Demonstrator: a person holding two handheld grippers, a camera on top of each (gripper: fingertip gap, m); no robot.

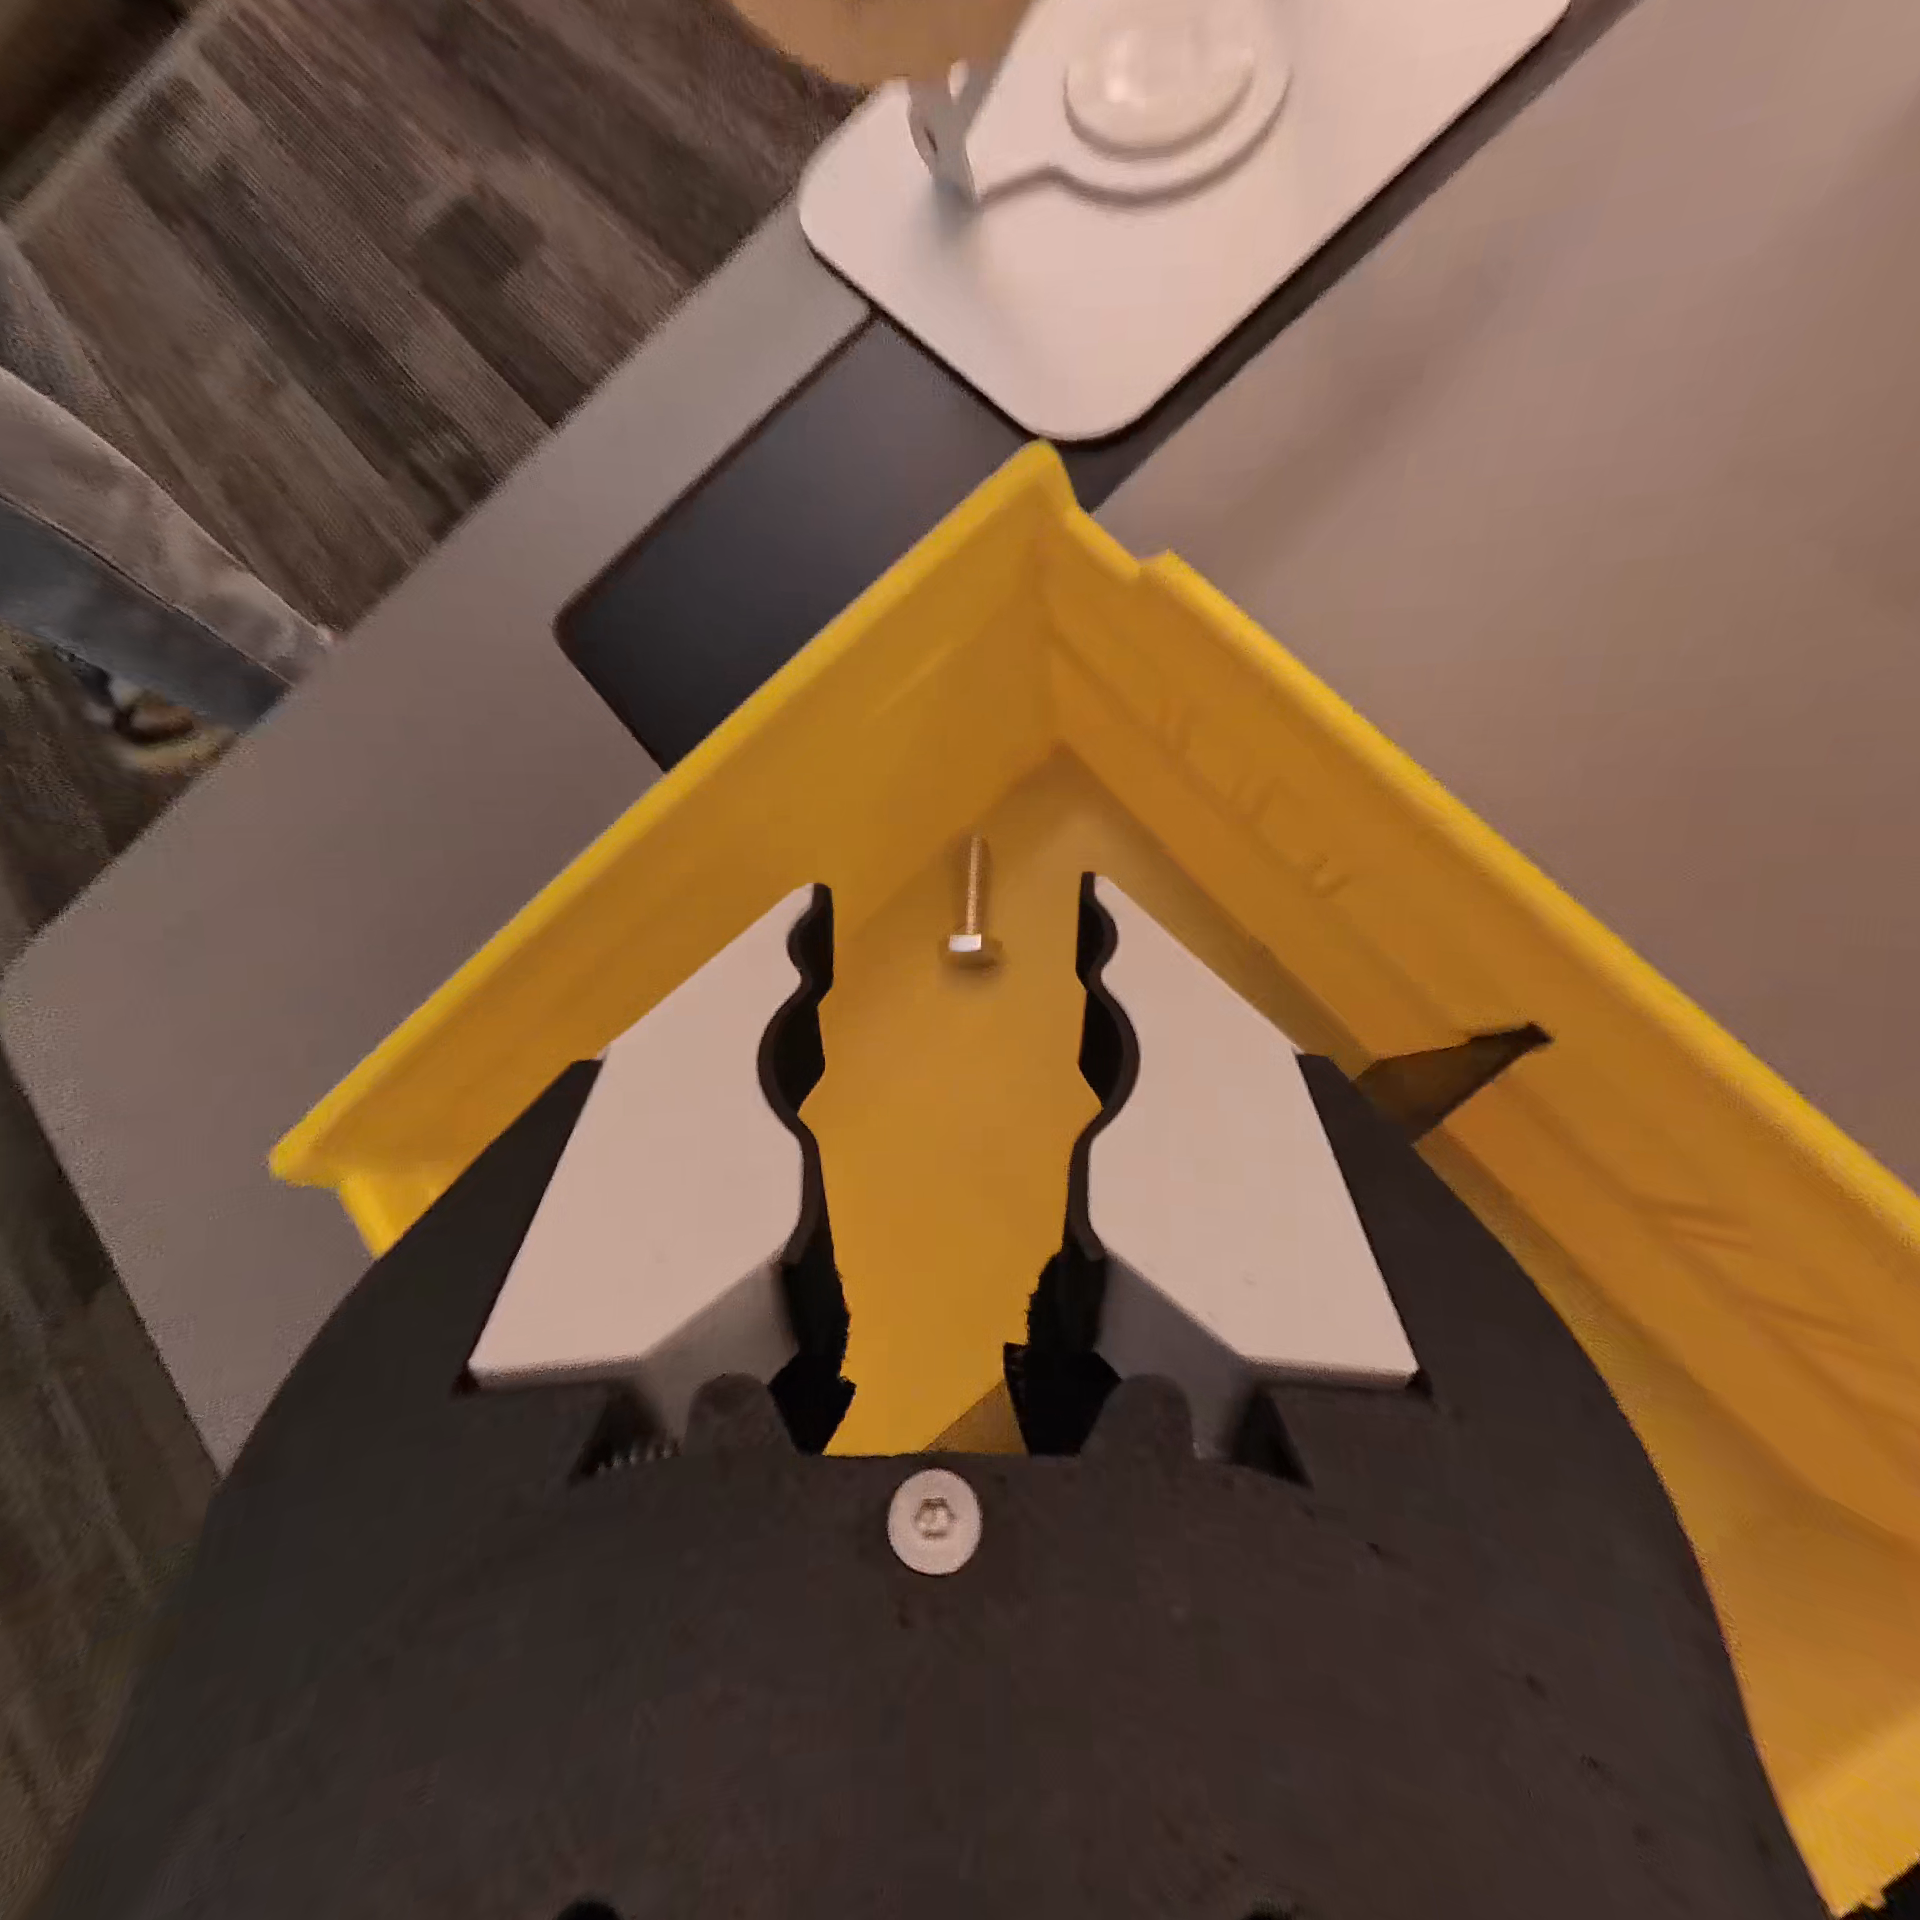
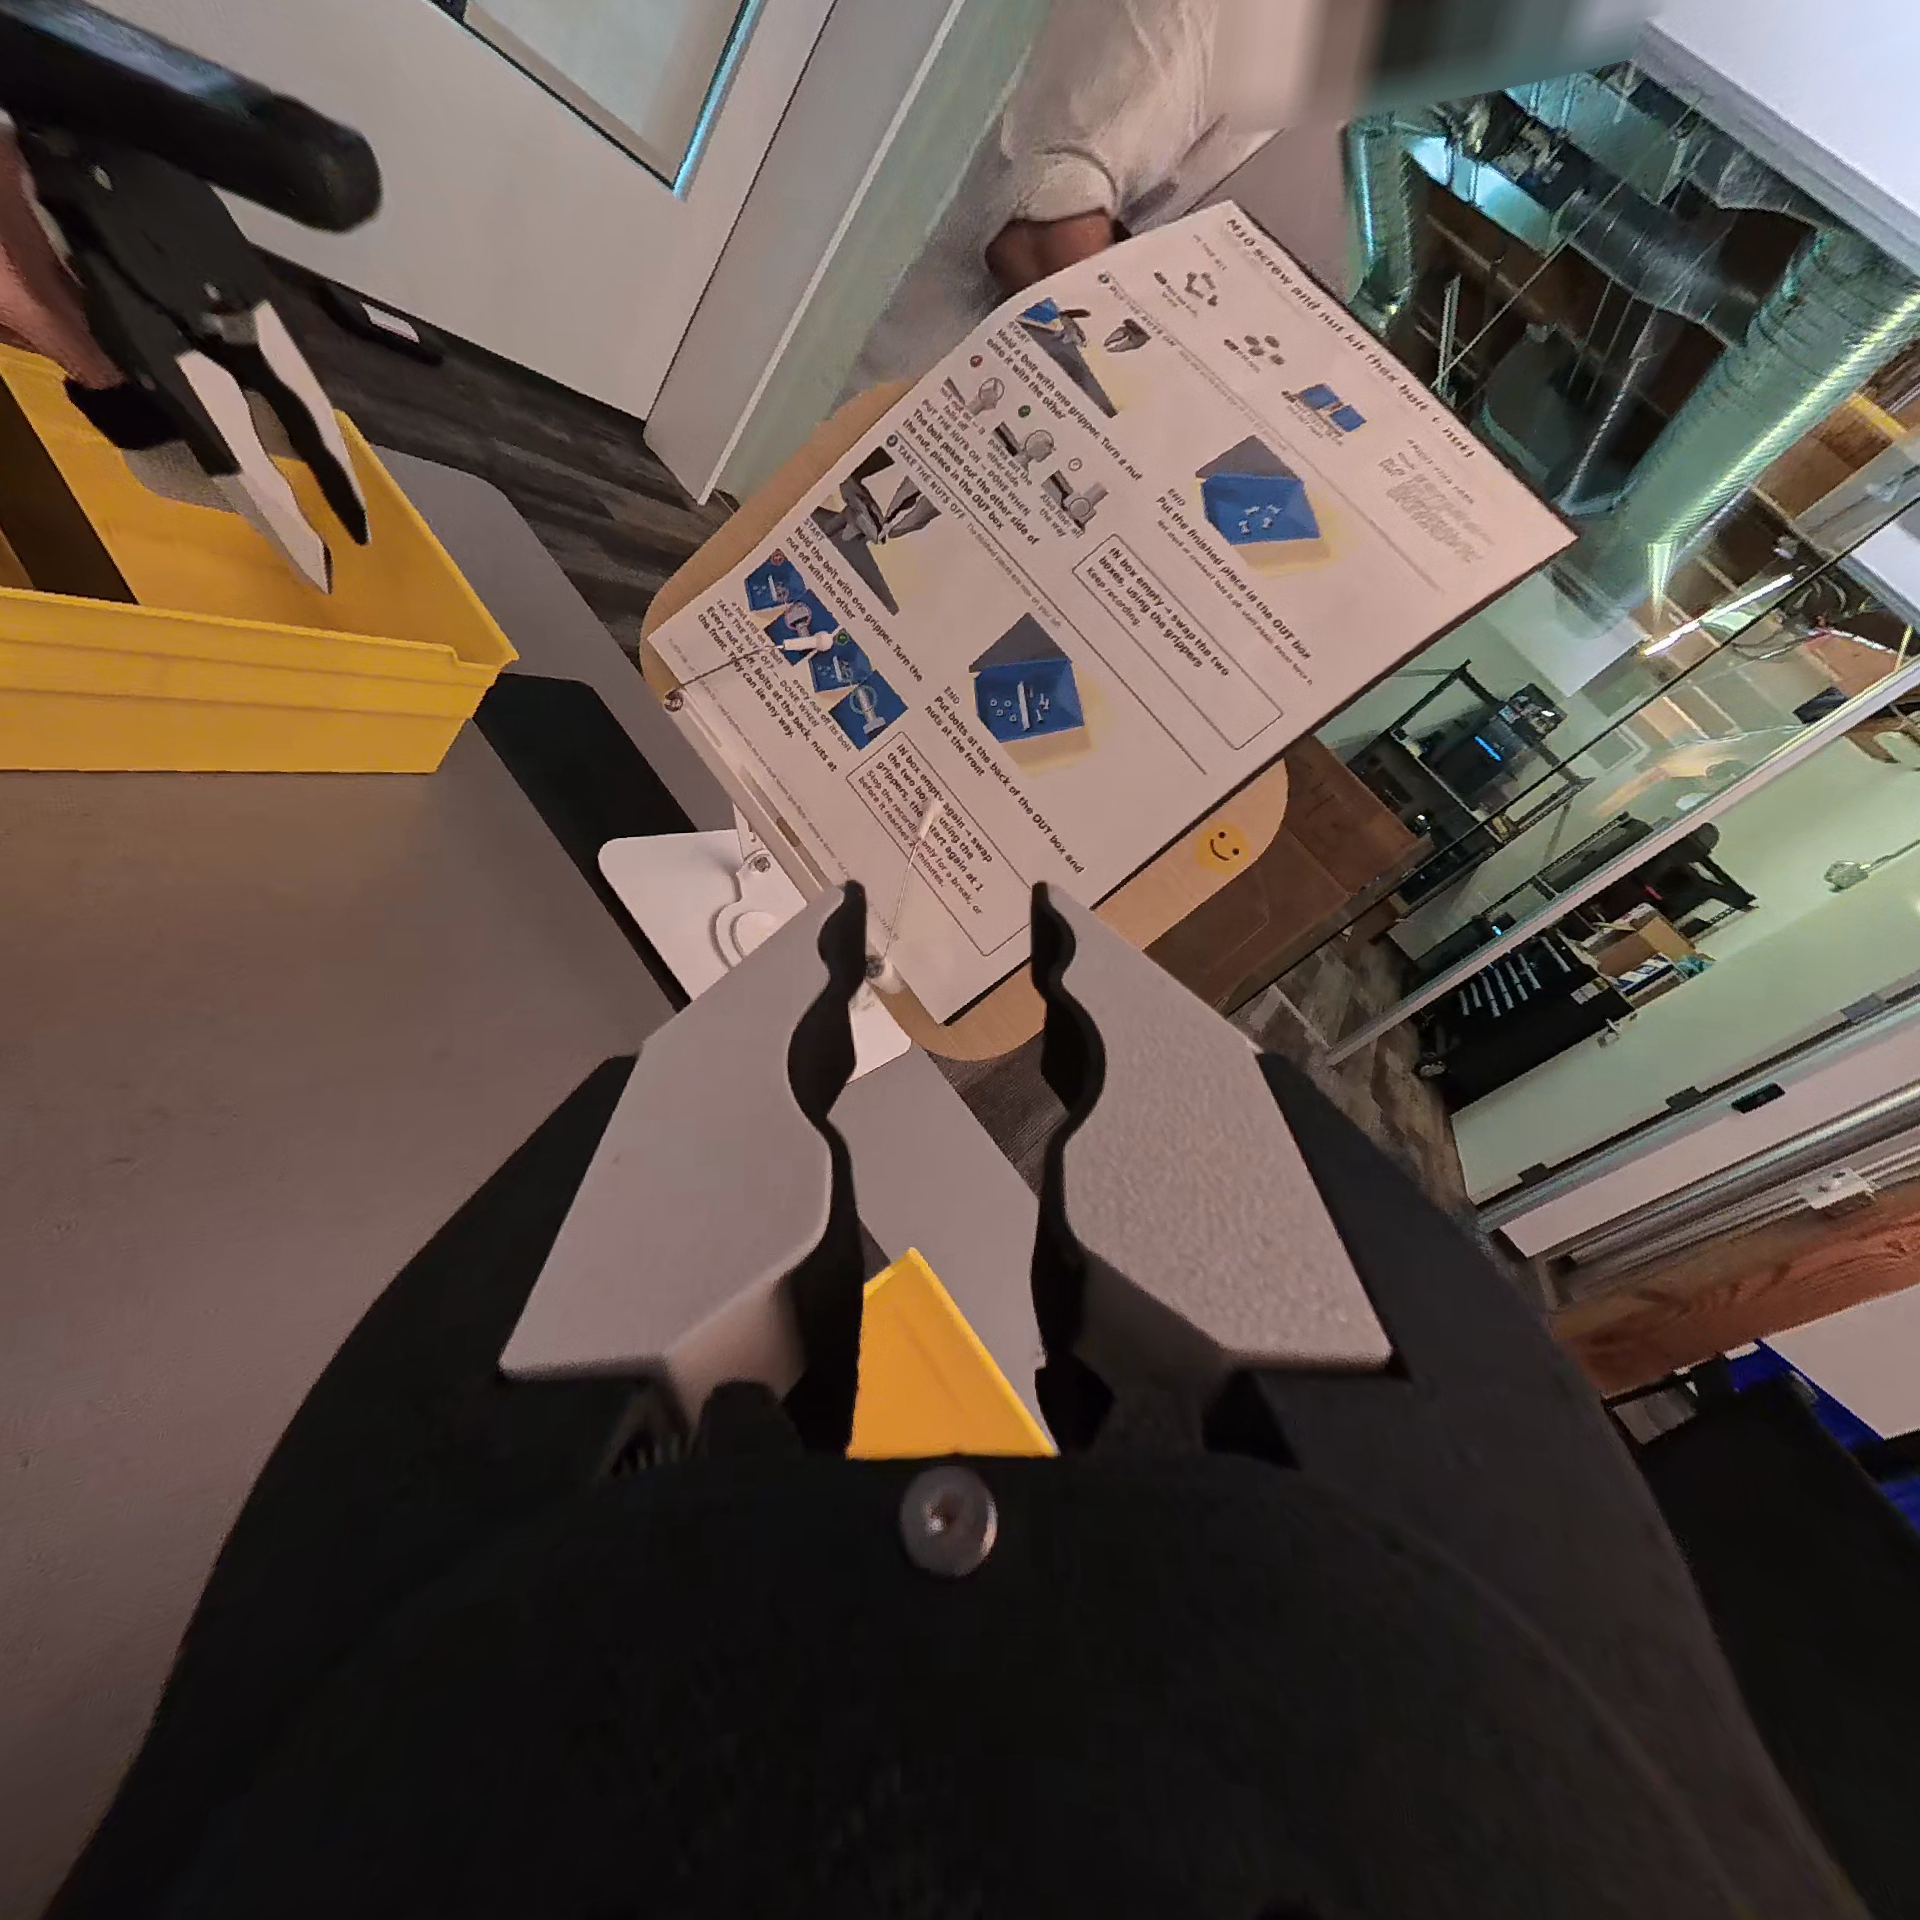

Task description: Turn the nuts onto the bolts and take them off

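In the left wrist view a small silver bolt [image 1: 970, 906] lies on the floor of a yellow bin [image 1: 1226, 727], near its far corner. My left gripper [image 1: 954, 904] is open and hovers over the bin, its fingertips on either side of the bolt and apart from it. In the right wrist view my right gripper [image 2: 943, 914] is open and empty, held above the grey table [image 2: 260, 1039] and pointing at a printed sheet. The left gripper also shows in the right wrist view [image 2: 332, 551], dipped into the yellow bin [image 2: 260, 675]. No nut shows.
A white stand base [image 1: 1039, 270] sits on a black mat [image 1: 810, 520] at the table's far edge. It holds a wooden board with the printed instruction sheet [image 2: 1091, 582]. A corner of a second yellow bin [image 2: 935, 1361] lies under my right gripper. A person's sleeve [image 2: 1101, 135] is behind the sheet. Tip to tip, the grippers are about 45 centimeters apart. To the small silver bolt [image 1: 970, 906]: left tips about 9 centimeters, right tips about 50 centimeters.
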